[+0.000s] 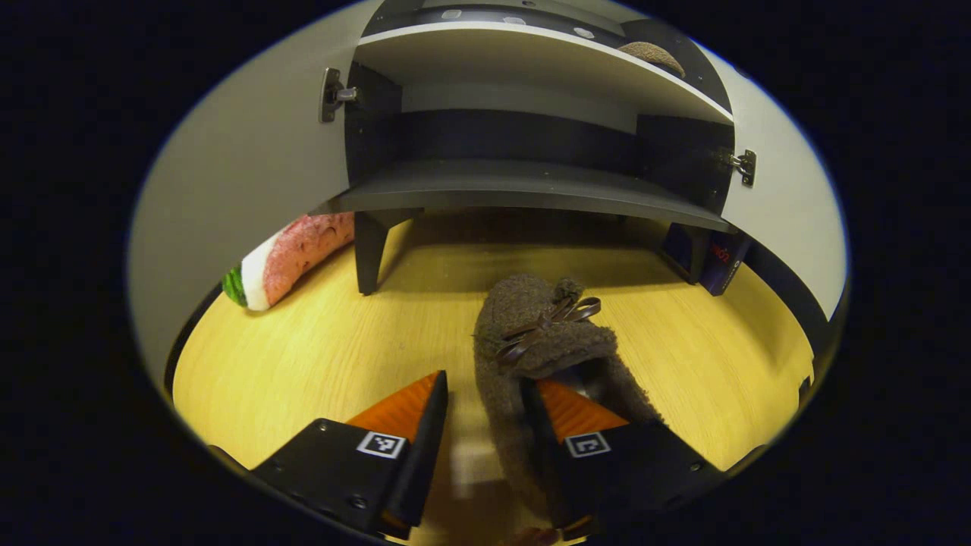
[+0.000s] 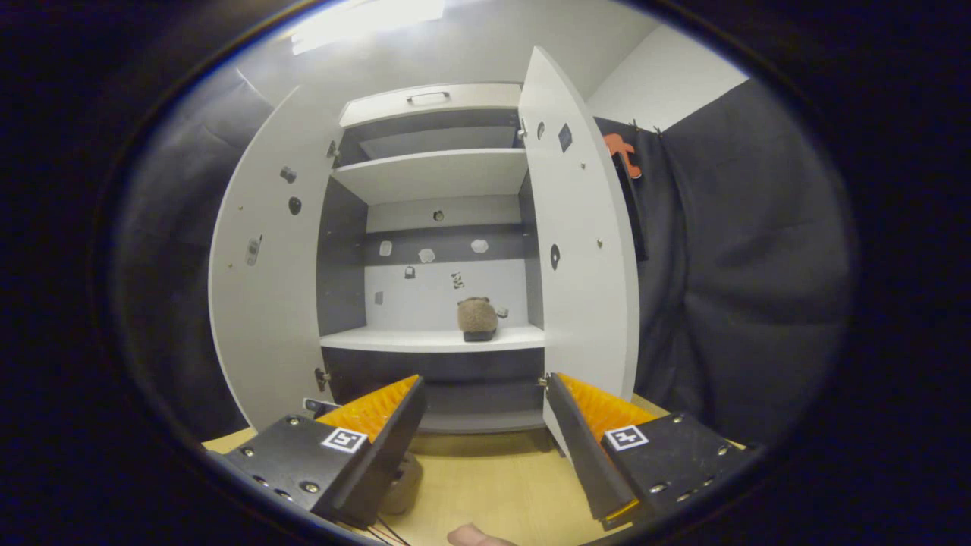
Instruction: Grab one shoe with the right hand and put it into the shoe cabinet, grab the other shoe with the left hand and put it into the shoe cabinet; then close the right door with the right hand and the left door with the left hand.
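Observation:
A fuzzy brown shoe [image 1: 523, 326] with a dark bow lies on the wooden floor [image 1: 341, 349] in front of the shoe cabinet [image 1: 531, 186]. My left gripper [image 1: 485, 383] is open and low over it. Its right finger reaches into the shoe's opening, its left finger stands outside, and the shoe's side wall lies between them. The other brown shoe [image 2: 476, 317] sits on the cabinet's middle shelf, also seen as shoe [image 1: 651, 54] in the left gripper view. My right gripper [image 2: 485, 379] hangs open and holds nothing, facing the cabinet. The left door [image 2: 265, 303] and right door [image 2: 580, 265] stand open.
A watermelon-slice plush [image 1: 288, 254] lies on the floor beside the cabinet's left leg [image 1: 369, 254]. A dark blue box [image 1: 721, 262] stands under the cabinet's right side. Black cloth [image 2: 743, 288] hangs to the right of the cabinet. A fingertip [image 2: 470, 537] shows at the bottom edge.

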`<state>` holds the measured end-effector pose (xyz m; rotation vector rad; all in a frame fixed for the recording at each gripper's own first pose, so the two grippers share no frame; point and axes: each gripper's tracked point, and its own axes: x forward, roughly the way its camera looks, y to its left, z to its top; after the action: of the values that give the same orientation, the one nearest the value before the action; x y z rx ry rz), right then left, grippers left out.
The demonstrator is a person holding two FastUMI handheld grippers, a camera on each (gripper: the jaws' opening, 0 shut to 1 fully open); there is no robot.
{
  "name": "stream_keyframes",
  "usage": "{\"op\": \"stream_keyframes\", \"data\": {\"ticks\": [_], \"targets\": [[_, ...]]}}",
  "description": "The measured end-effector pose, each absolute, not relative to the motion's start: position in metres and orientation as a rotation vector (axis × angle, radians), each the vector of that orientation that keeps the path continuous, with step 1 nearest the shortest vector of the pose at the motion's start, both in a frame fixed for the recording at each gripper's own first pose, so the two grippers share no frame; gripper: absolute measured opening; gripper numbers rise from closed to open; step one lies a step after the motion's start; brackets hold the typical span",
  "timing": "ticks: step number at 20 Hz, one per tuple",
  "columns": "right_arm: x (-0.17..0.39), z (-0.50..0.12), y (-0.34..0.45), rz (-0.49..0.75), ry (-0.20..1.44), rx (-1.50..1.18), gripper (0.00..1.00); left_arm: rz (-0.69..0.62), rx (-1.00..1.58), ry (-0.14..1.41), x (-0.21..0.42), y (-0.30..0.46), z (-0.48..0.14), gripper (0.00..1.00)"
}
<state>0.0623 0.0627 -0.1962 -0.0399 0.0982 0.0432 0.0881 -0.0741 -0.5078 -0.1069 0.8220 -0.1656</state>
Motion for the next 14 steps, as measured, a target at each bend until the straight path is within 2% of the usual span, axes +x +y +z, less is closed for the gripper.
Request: {"op": "stream_keyframes", "data": {"ticks": [1,2,3,5,7,10,14], "targets": [[0.062,-0.198,0.061,0.036,0.096,-0.064,0.98,-0.171,-0.125,0.828,0.088,-0.078,-0.508,0.43],[0.061,-0.201,0.059,0.027,0.095,-0.093,0.98,-0.158,-0.110,0.826,0.090,-0.076,-0.508,0.34],[0.058,-0.205,0.058,0.021,0.099,-0.117,0.98,-0.151,-0.087,0.834,0.088,-0.073,-0.510,0.21],[0.051,-0.210,0.060,0.023,0.111,-0.130,0.98,-0.153,-0.057,0.838,0.087,-0.070,-0.509,0.06],[0.048,-0.214,0.061,0.026,0.121,-0.117,0.99,-0.132,-0.056,0.833,0.083,-0.066,-0.505,0.02],[0.045,-0.216,0.048,-0.006,0.129,-0.099,0.99,-0.155,-0.053,0.808,0.069,-0.068,-0.489,0.01],[0.043,-0.222,0.037,-0.021,0.152,-0.057,0.98,-0.152,-0.004,0.675,0.064,-0.062,-0.431,0.01]]}}
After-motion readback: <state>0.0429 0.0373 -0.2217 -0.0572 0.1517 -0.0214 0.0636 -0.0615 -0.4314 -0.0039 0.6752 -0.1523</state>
